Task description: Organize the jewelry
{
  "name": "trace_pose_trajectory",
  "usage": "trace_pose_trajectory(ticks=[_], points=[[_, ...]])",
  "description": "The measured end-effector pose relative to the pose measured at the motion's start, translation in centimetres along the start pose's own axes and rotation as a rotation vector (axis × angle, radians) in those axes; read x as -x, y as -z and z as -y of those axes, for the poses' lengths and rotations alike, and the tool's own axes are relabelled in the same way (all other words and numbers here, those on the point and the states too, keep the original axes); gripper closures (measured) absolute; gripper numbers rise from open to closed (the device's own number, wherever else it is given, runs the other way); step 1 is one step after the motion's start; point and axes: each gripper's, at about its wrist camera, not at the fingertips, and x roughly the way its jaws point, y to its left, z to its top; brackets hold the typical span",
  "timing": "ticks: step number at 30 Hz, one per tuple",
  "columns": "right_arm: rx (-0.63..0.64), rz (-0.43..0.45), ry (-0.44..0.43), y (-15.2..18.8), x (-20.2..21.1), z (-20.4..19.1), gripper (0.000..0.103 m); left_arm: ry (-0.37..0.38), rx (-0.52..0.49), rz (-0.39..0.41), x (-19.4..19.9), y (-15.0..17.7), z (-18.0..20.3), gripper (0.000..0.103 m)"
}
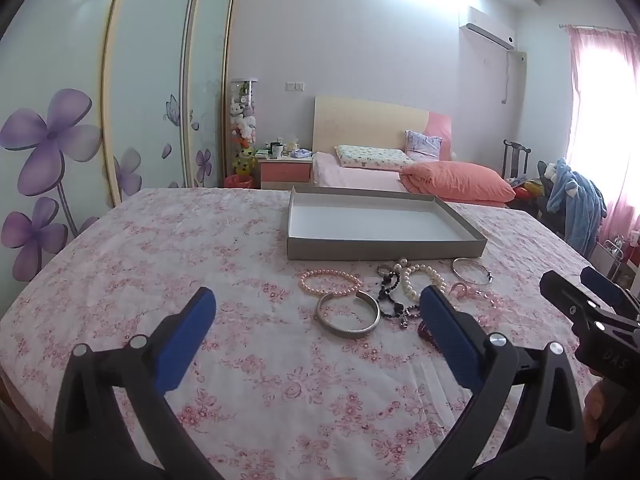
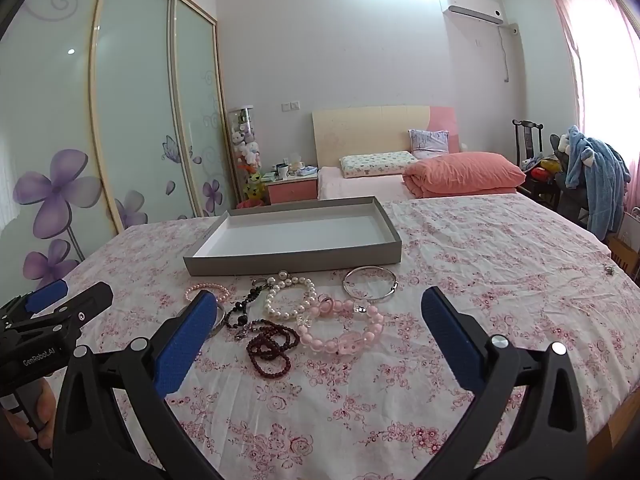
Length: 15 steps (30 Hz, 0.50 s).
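A cluster of jewelry lies on the floral tablecloth in front of an empty grey box (image 1: 384, 246) (image 2: 296, 258). It holds a small pink pearl bracelet (image 1: 330, 282) (image 2: 206, 290), a wide silver cuff (image 1: 348, 314), black beads (image 1: 388, 296) (image 2: 242, 310), white pearls (image 1: 420, 278) (image 2: 290, 294), a thin silver bangle (image 1: 472, 270) (image 2: 370, 284), big pink beads (image 2: 344, 330) and dark red beads (image 2: 270, 344). My left gripper (image 1: 318, 300) is open, just short of the cuff. My right gripper (image 2: 318, 302) is open, just short of the pink beads.
The table is covered by a pink floral cloth (image 1: 200, 260) (image 2: 500, 260). The right gripper's body (image 1: 592, 308) shows at the right of the left view; the left gripper's body (image 2: 52, 312) at the left of the right view. A bed and wardrobe stand behind.
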Motion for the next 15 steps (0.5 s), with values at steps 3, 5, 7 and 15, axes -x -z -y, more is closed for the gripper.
trace_pose_trajectory(ticks=[3,5,7,15], points=[[0.000,0.000,0.001,0.00,0.01,-0.01,0.002,0.000,-0.001,-0.002,0.01,-0.01,0.00,0.004],[0.000,0.001,0.001,0.00,0.04,-0.03,0.002,-0.002,-0.001,-0.004,-0.02,-0.01,0.00,0.004],[-0.001,-0.002,0.000,0.03,-0.04,-0.02,0.002,-0.002,0.000,-0.004,0.00,-0.02,-0.01,0.004],[-0.001,-0.002,0.000,0.06,-0.04,0.00,0.002,-0.001,-0.001,-0.005,-0.02,0.01,0.04,0.004]])
